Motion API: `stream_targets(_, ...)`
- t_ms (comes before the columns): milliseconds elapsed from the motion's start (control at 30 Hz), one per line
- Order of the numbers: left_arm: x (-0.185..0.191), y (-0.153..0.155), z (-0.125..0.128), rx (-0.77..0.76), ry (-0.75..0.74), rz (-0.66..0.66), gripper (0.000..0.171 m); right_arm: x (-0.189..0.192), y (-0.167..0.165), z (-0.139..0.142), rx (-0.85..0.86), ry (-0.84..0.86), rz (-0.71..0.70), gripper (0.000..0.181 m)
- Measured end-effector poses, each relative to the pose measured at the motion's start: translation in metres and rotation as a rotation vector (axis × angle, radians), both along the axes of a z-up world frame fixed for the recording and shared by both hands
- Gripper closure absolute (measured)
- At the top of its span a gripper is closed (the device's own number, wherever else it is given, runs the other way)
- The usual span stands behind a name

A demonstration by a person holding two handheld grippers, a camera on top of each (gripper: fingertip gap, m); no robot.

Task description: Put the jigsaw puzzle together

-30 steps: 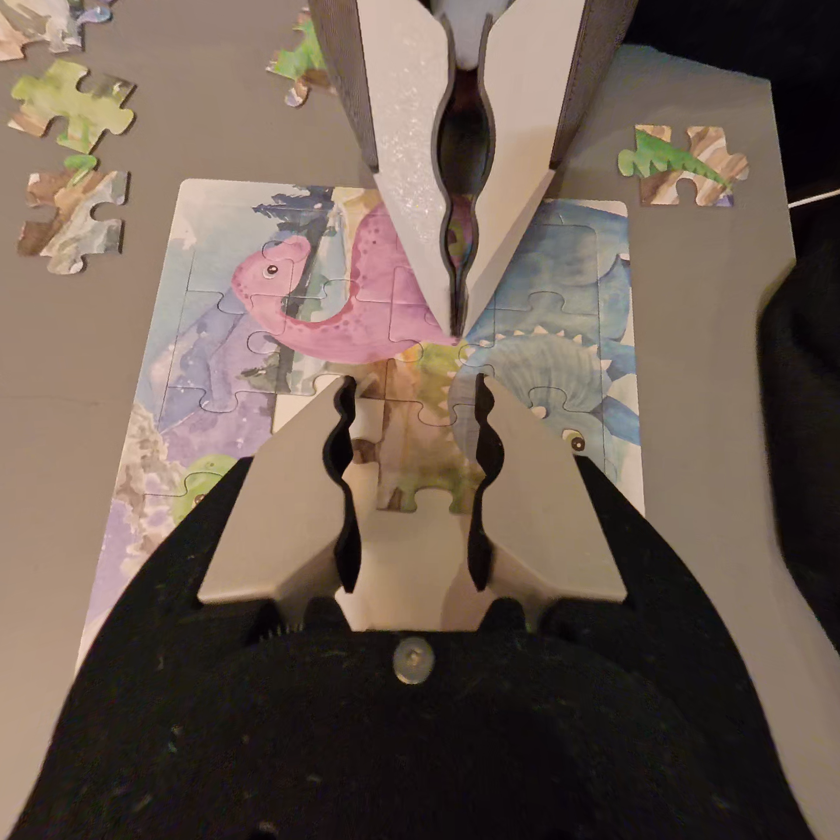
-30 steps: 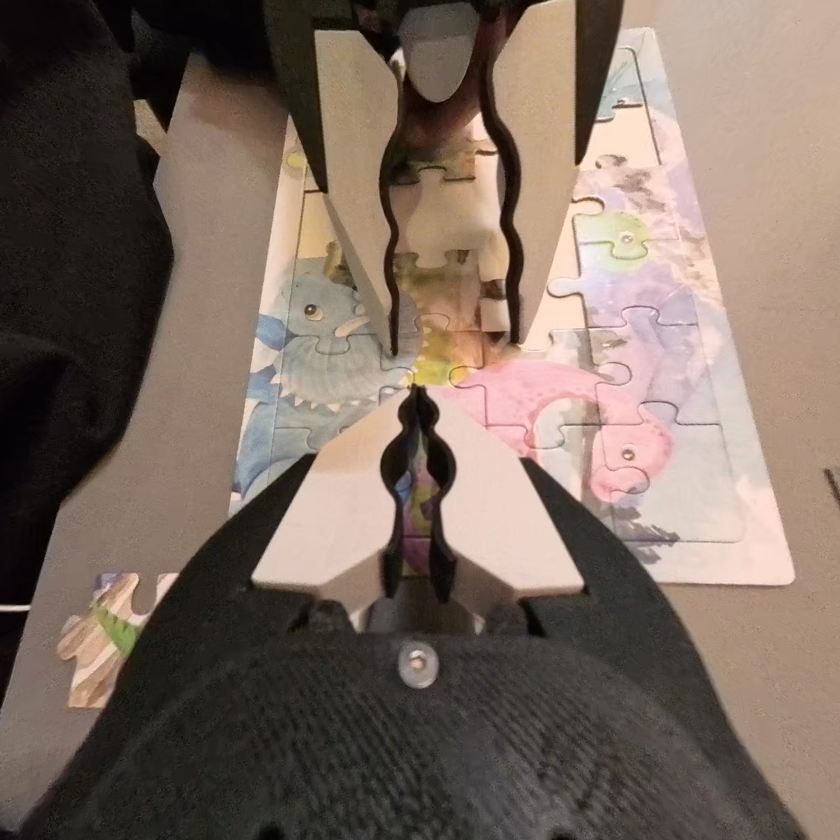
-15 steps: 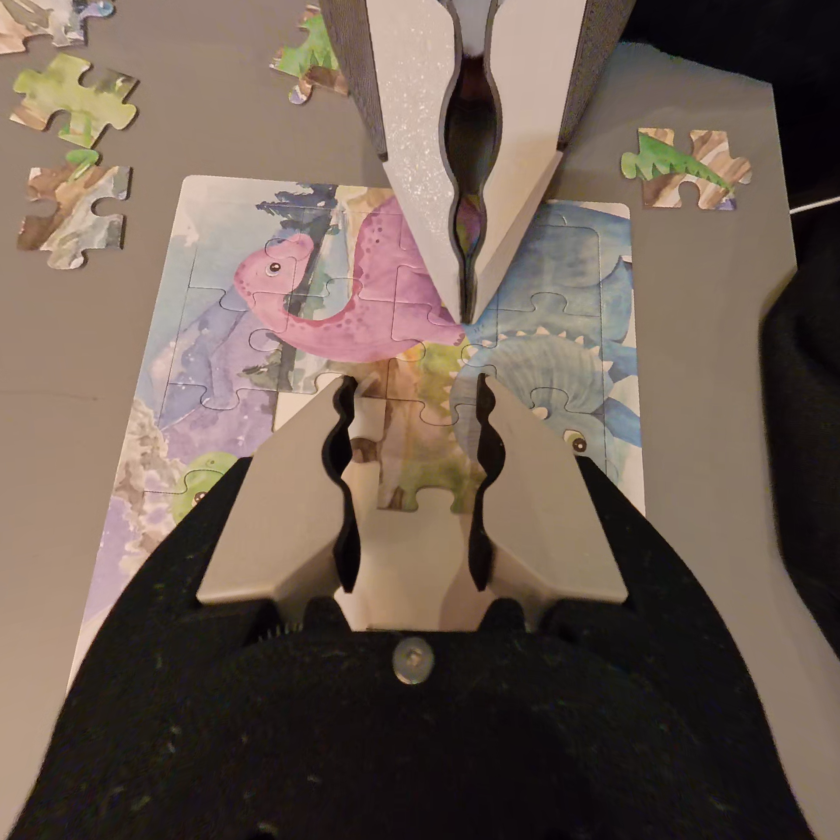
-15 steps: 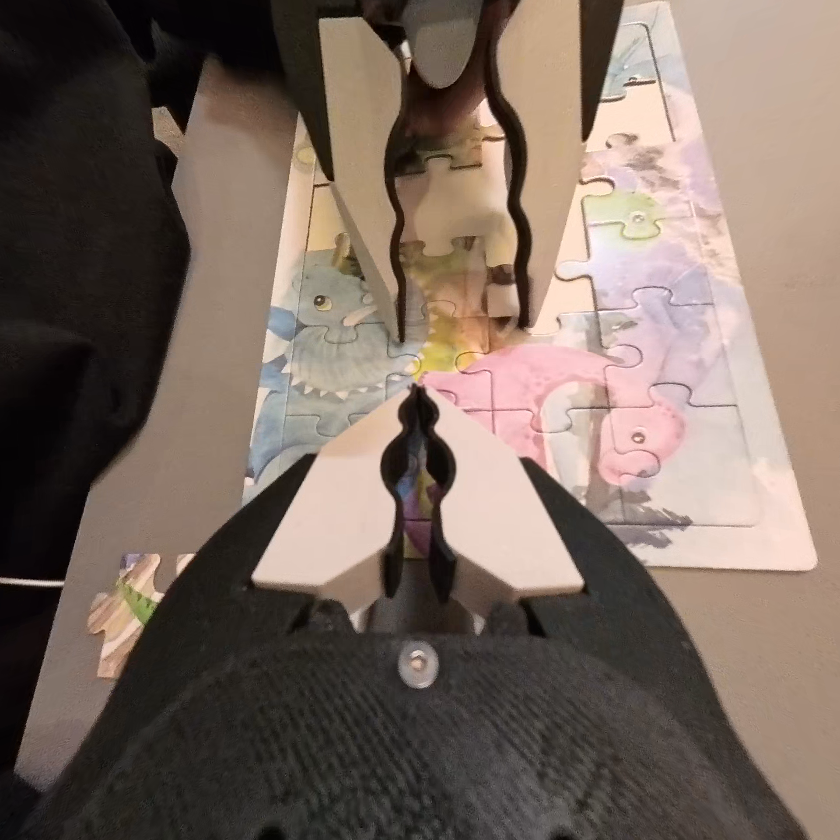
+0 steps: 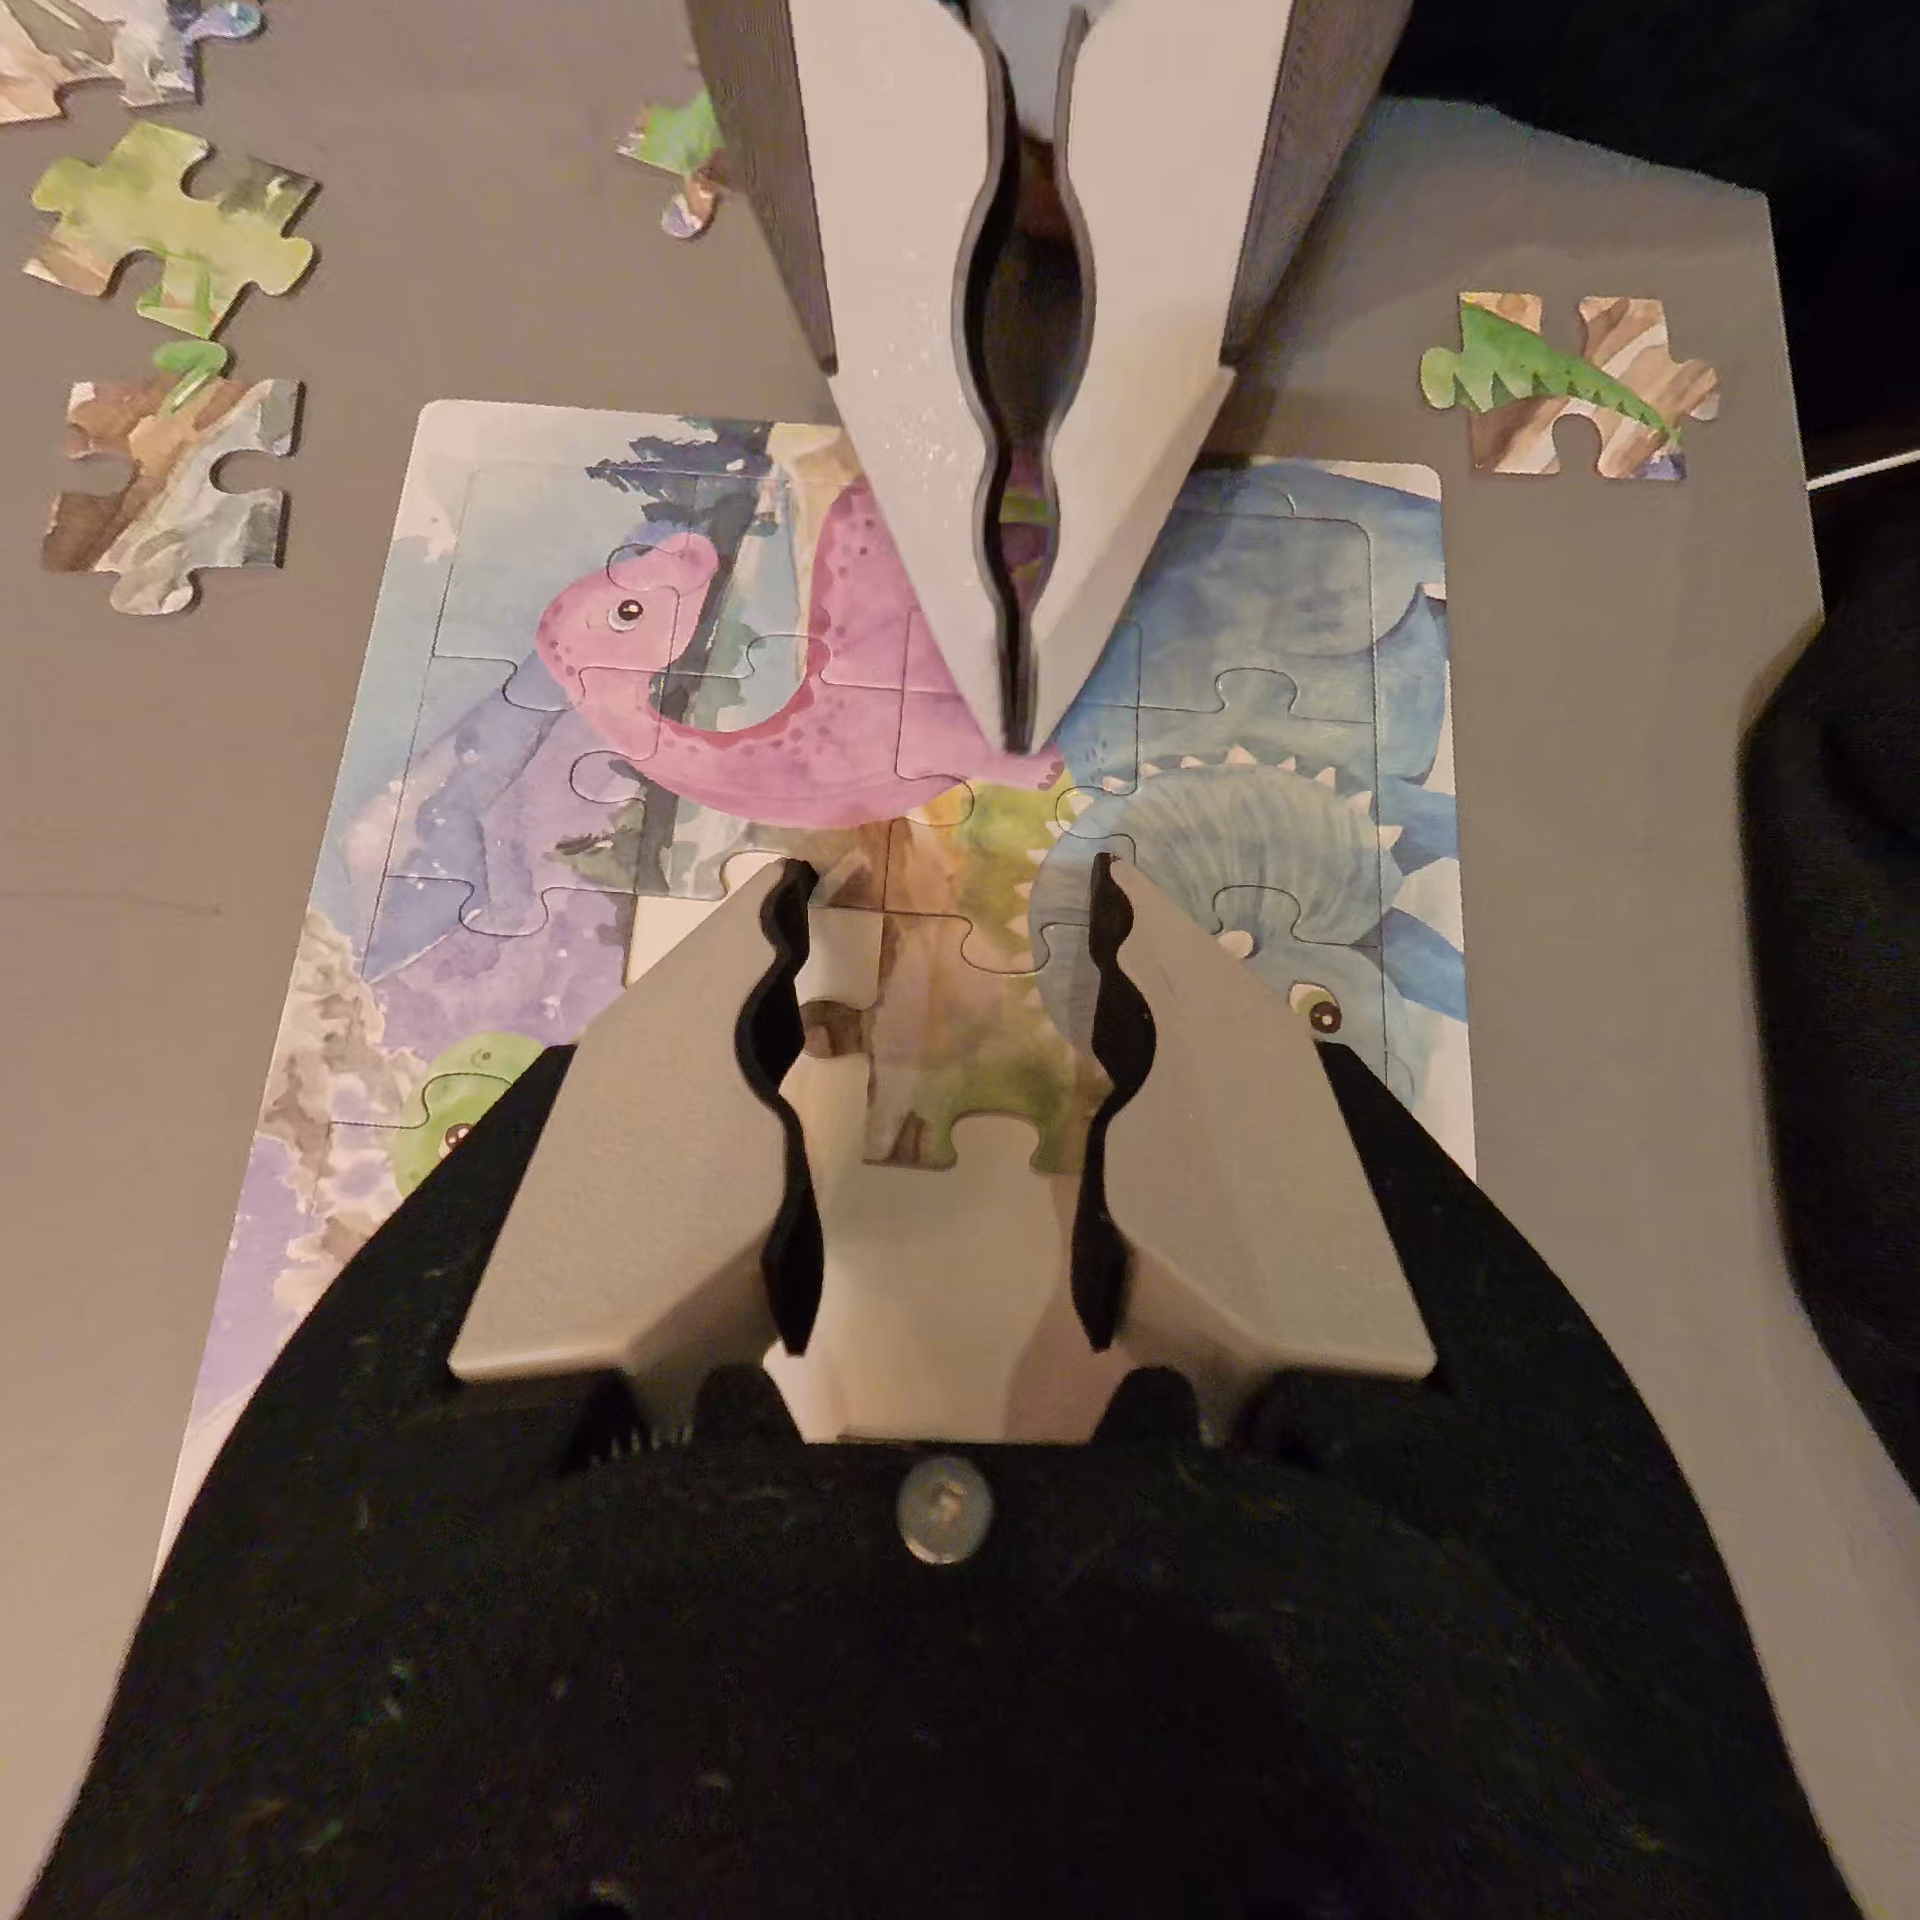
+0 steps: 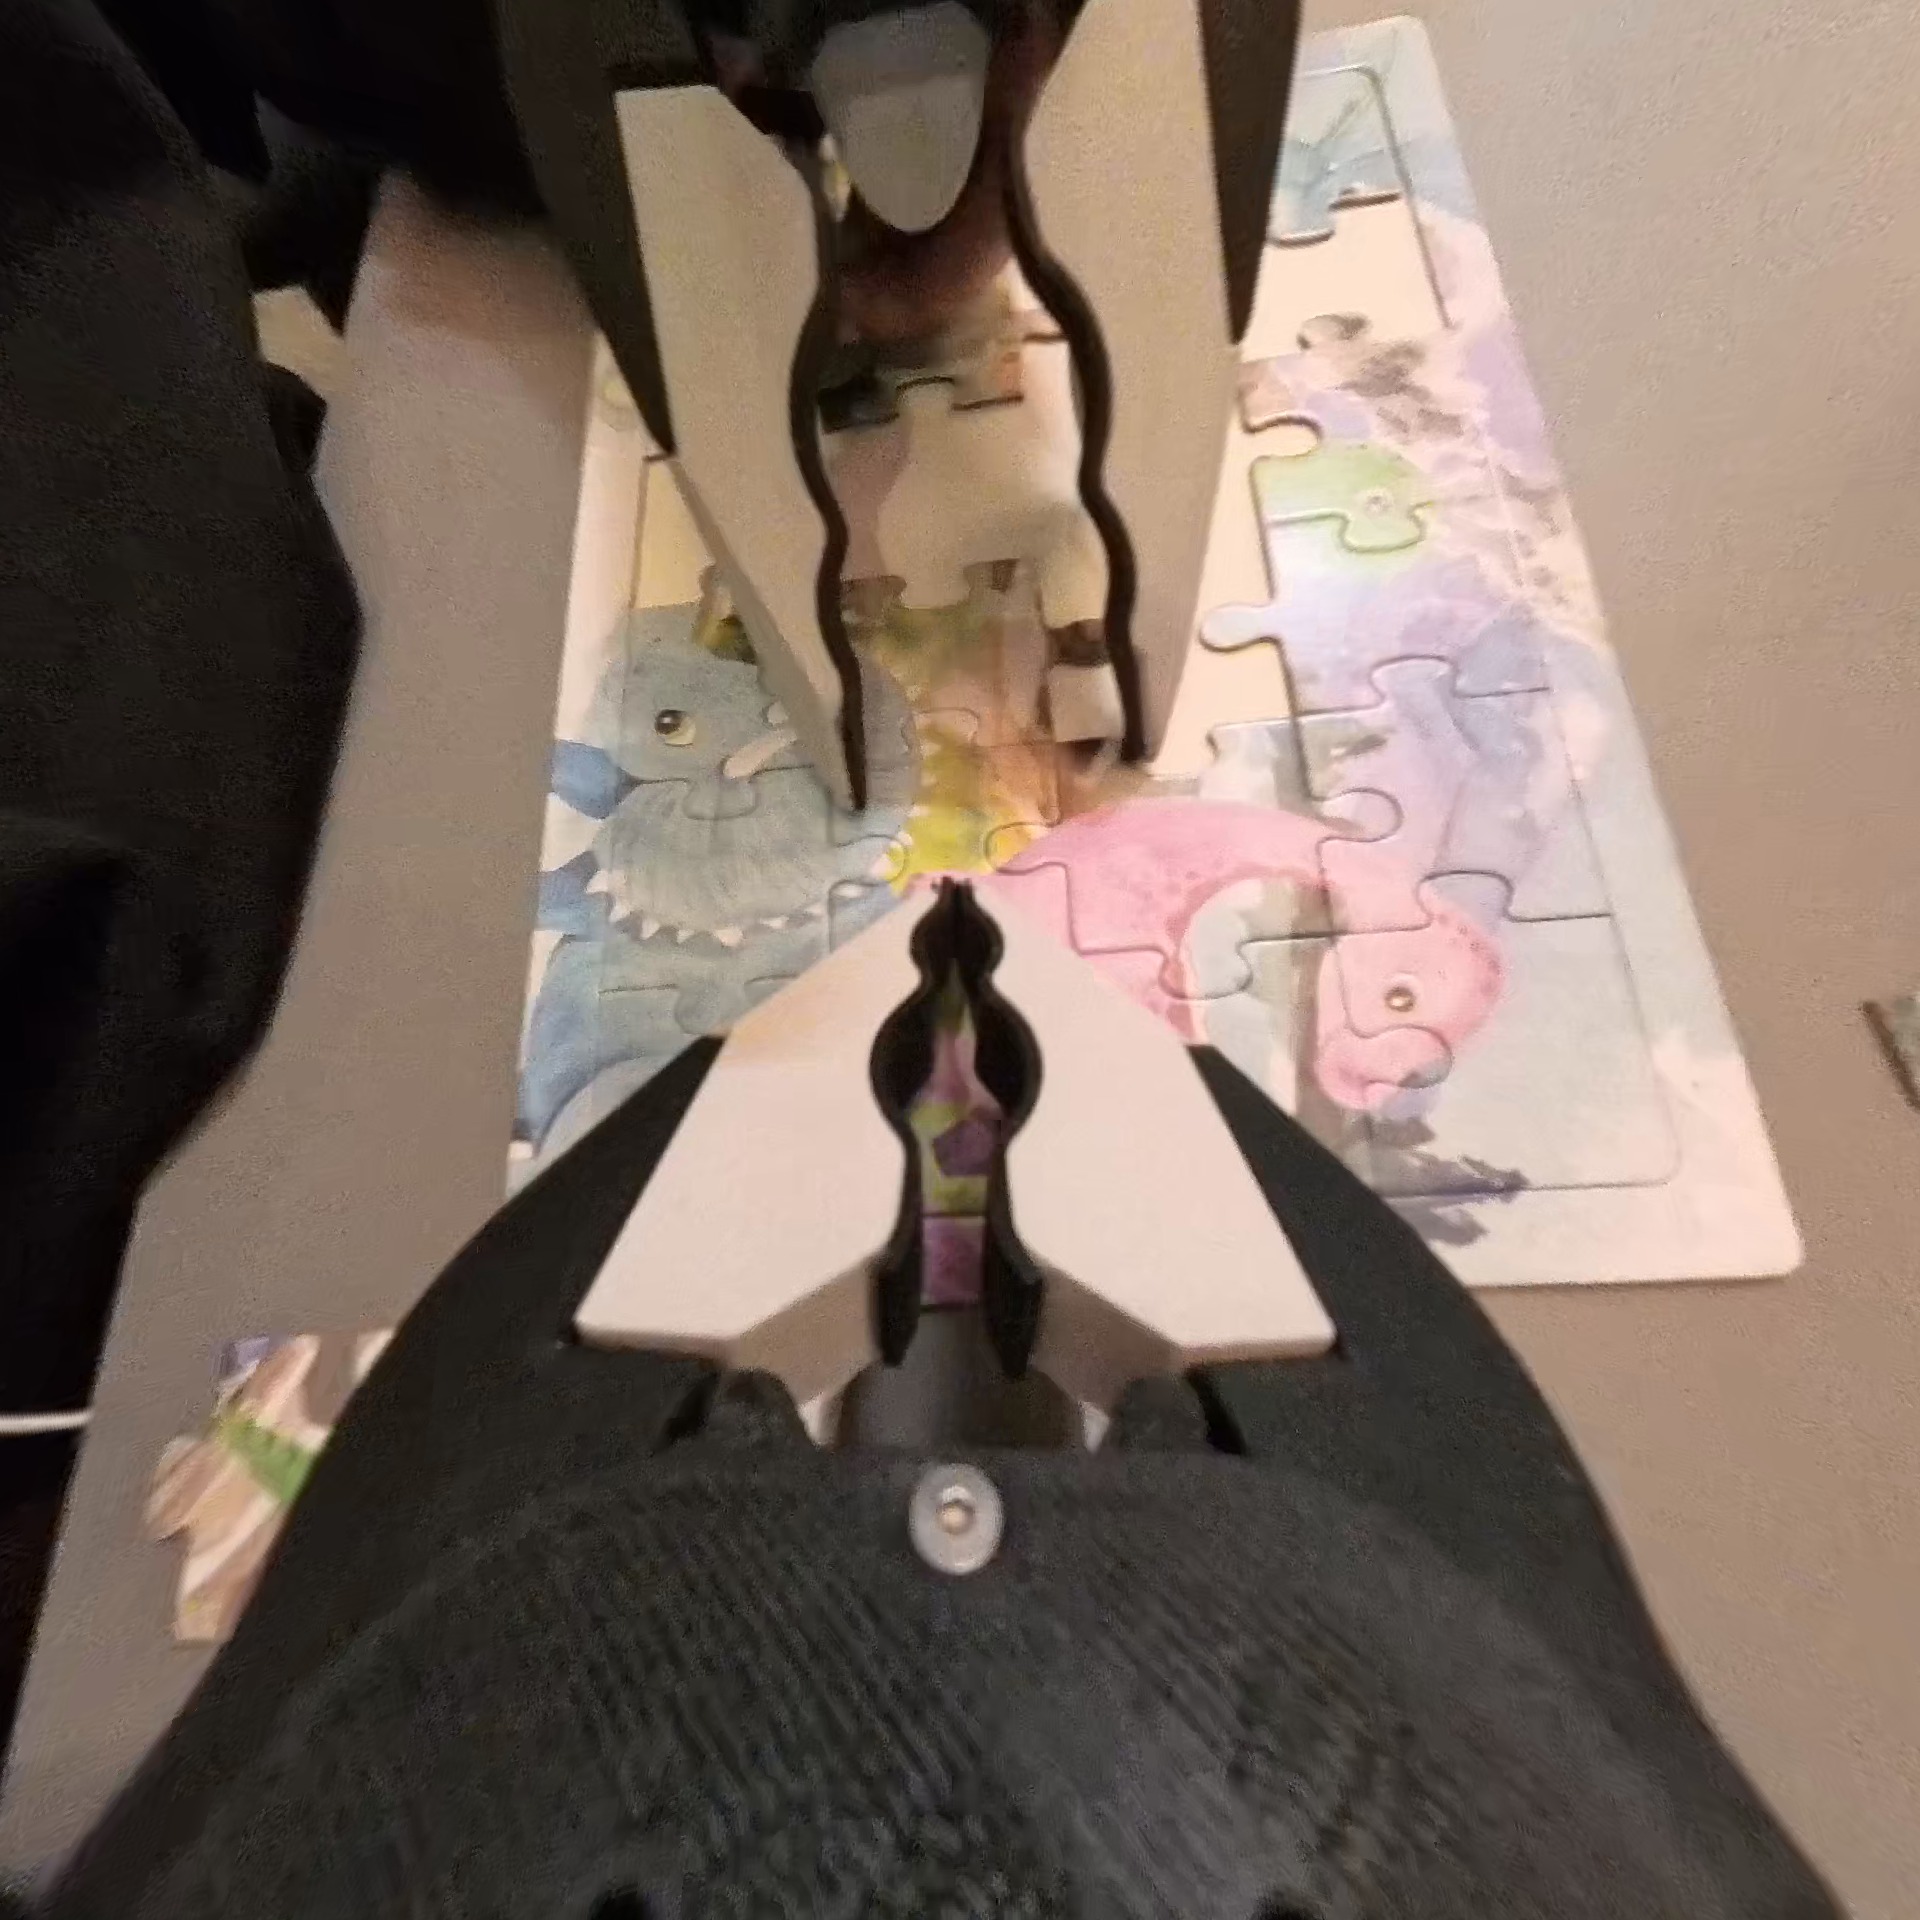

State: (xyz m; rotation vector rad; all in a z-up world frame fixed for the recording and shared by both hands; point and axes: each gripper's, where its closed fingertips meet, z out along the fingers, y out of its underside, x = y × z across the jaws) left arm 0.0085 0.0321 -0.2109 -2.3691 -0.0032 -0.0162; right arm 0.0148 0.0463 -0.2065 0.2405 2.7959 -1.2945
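Observation:
A dinosaur jigsaw puzzle lies in its white tray [image 5: 442, 442], mostly filled, with a pink dinosaur [image 5: 790, 769] and a blue one [image 5: 1247, 862]. My left gripper [image 5: 951, 873] is open and empty, low over the bare white gap [image 5: 935, 1257] in the tray's near part. My right gripper [image 5: 1023, 743] comes from the far side, shut, its tips on the joined pieces by the pink dinosaur's tail. In the right wrist view the right gripper [image 6: 948, 894] is shut, with purple and green showing through its gap. The open left gripper [image 6: 994, 774] faces it across the tray [image 6: 1714, 1247].
Loose pieces lie on the grey table: a green one [image 5: 177, 218], a brown-grey one [image 5: 171, 488], one at the far middle [image 5: 675, 156], and a green-brown one at the right [image 5: 1569, 390], also in the right wrist view [image 6: 239, 1475]. Black cloth [image 5: 1849, 935] lies along the right edge.
The right gripper shifts slightly over the puzzle and stays shut with its tips near the pink tail. The left gripper stays open in place.

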Motion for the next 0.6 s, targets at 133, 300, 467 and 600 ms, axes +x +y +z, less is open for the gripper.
stream_targets(133,0.000,0.000,0.000,0.000,0.000,0.000,0.117,-0.077,0.027,0.001,0.045,0.160,-0.416,0.154)
stream_targets(300,0.000,0.000,0.000,0.000,-0.004,0.001,0.117,-0.080,0.024,0.001,0.018,0.072,-0.455,0.165)
stream_targets(467,0.000,0.000,0.000,0.000,-0.006,0.002,0.116,-0.082,0.019,0.001,0.044,0.148,-0.452,0.177)
stream_targets(600,0.000,0.000,0.000,0.000,-0.005,0.002,0.116,-0.103,0.032,0.001,0.058,0.157,-0.560,0.181)
